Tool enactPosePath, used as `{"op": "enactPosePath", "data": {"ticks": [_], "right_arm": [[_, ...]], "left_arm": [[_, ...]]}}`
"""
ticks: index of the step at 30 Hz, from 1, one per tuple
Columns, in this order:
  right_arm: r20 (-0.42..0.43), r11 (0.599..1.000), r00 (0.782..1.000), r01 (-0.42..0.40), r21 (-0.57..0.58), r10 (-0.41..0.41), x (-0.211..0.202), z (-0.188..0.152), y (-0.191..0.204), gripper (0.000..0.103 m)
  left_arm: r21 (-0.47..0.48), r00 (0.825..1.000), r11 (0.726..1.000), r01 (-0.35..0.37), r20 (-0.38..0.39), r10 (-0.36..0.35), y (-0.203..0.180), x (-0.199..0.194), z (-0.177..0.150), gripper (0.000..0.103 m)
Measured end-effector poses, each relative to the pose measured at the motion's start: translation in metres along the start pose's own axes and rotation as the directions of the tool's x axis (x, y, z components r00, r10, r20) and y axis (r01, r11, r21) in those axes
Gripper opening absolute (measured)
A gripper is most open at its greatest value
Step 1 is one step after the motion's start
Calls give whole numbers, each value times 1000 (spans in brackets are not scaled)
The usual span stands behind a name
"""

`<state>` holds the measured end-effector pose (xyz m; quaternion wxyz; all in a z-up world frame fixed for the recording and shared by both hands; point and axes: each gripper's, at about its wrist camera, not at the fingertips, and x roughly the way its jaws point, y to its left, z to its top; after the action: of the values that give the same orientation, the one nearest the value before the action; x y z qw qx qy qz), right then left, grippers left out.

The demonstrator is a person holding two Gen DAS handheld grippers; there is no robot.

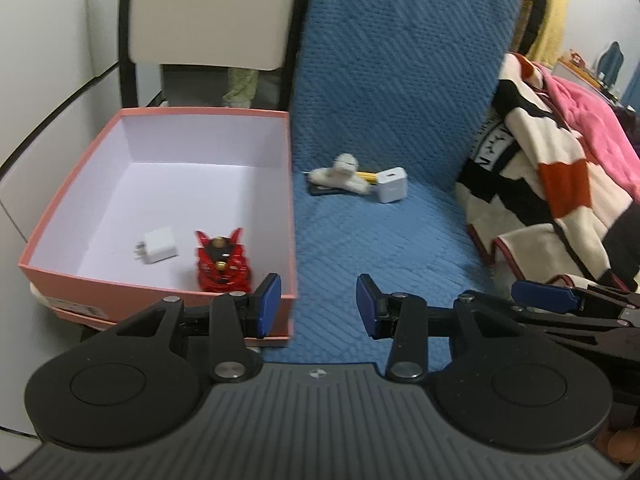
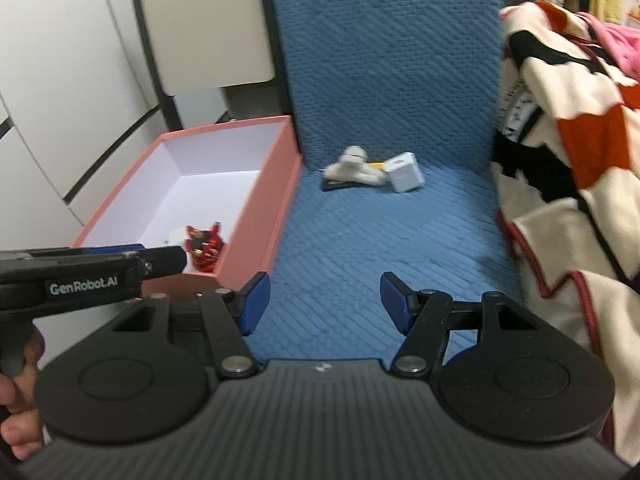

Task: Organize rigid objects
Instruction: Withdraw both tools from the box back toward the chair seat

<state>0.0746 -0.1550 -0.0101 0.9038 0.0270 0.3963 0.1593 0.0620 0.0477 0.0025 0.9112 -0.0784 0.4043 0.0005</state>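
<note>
A pink box [image 1: 256,122] [image 2: 288,168] with a white inside stands left of the blue seat. In it lie a red toy [image 1: 222,262] [image 2: 204,246] and a white charger [image 1: 160,248]. Far back on the seat lie a white fluffy toy [image 1: 342,172] [image 2: 354,166], a white cube charger [image 1: 392,185] [image 2: 406,177], a yellow item [image 1: 367,176] and a dark flat item [image 1: 324,190]. My left gripper [image 1: 318,306] is open and empty by the box's near right corner. My right gripper [image 2: 324,304] is open and empty above the seat.
The blue quilted cushion [image 1: 400,60] [image 2: 380,60] rises behind the seat. A cream, black and orange blanket [image 1: 540,184] [image 2: 568,160] is heaped on the right, with pink fabric [image 1: 592,120] behind. A white cabinet [image 1: 208,12] stands behind the box.
</note>
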Motion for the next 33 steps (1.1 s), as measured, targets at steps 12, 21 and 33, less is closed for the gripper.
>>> {"op": "enactPosePath", "data": {"ticks": [12,21,33], "right_arm": [[27,997,997,76,26,-77,-28,-37,-47,64],[21,991,993,110,79,-112,-27,-67,-67,64],[50,986,990,129,109,-135,8,-67,-82,64]], "left_arm": [[40,998,997,64,-4,-64,-55,8,-33,48],[96,997,993,73,7,-74,-72,11,-52,48],[98,996,991,88,11,-90,-73,65,-36,48]]}}
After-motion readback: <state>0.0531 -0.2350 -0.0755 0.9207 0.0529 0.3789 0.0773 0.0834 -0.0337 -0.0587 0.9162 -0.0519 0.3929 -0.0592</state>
